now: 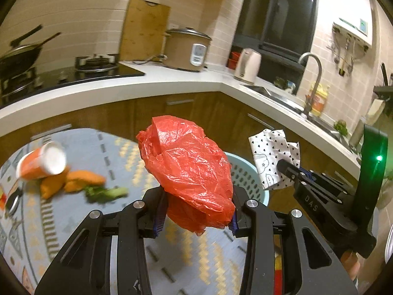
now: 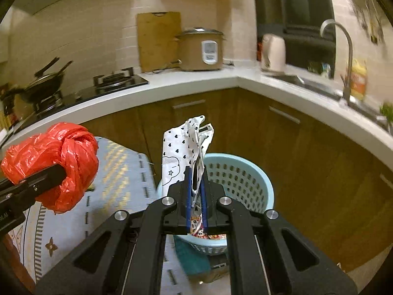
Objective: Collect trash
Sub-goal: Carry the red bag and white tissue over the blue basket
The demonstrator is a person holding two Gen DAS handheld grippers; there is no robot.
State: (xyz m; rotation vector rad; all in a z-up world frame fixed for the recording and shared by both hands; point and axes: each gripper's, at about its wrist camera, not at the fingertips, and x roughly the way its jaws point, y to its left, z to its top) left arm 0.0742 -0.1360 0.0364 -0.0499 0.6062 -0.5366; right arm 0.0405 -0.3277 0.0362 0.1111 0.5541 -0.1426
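My left gripper (image 1: 196, 206) is shut on a crumpled red plastic bag (image 1: 189, 164), held above the patterned table; it also shows in the right wrist view (image 2: 54, 162). My right gripper (image 2: 196, 186) is shut on a white wrapper with black hearts (image 2: 181, 147), held over the light blue perforated basket (image 2: 245, 174). The wrapper (image 1: 272, 157) and the basket (image 1: 243, 172) also show in the left wrist view. An orange paper cup (image 1: 41, 162) lies tipped on the table beside orange peel pieces (image 1: 73, 180) and a green vegetable scrap (image 1: 105, 193).
The table has a blue-grey patterned cloth (image 1: 118, 152). Behind it runs a white L-shaped counter (image 1: 147, 83) with a stove and wok (image 1: 22, 59), cutting board, rice cooker (image 1: 186, 49), kettle (image 1: 248, 65) and sink with tap (image 1: 316, 73). Some packaging lies in the basket.
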